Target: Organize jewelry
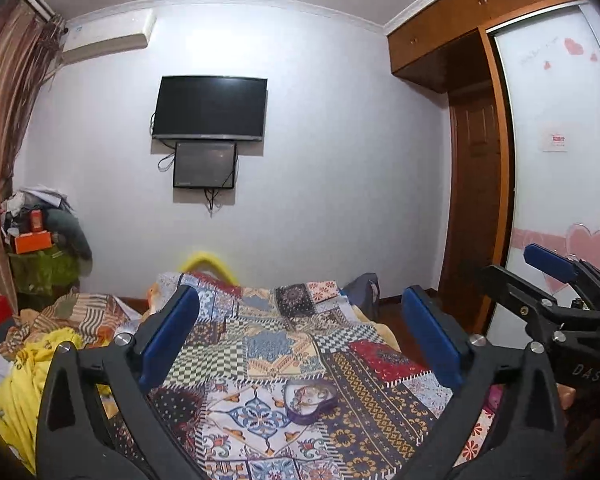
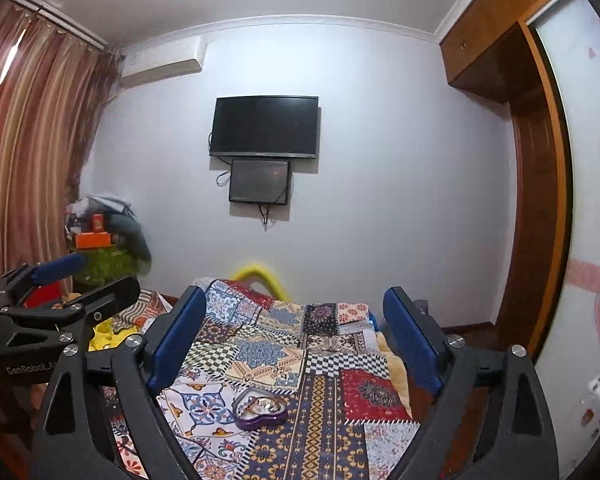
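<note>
A purple heart-shaped jewelry box [image 1: 309, 400] lies open on the patchwork bedspread [image 1: 284, 344], with gold and silver jewelry inside. It also shows in the right wrist view [image 2: 260, 407]. My left gripper [image 1: 300, 336] is open and empty, held above the bed with the box below and between its blue fingers [image 1: 168, 336]. My right gripper [image 2: 296, 340] is open and empty, also above the box. Each gripper shows at the edge of the other's view: the right [image 1: 540, 280] and the left [image 2: 80, 280].
A bed with yellow and striped bedding [image 1: 40, 360] lies to the left. A cluttered stand with orange boxes [image 1: 32, 240] is by the curtain. A TV [image 1: 210, 108] hangs on the far wall. A wooden wardrobe with a sliding door [image 1: 556, 140] stands on the right.
</note>
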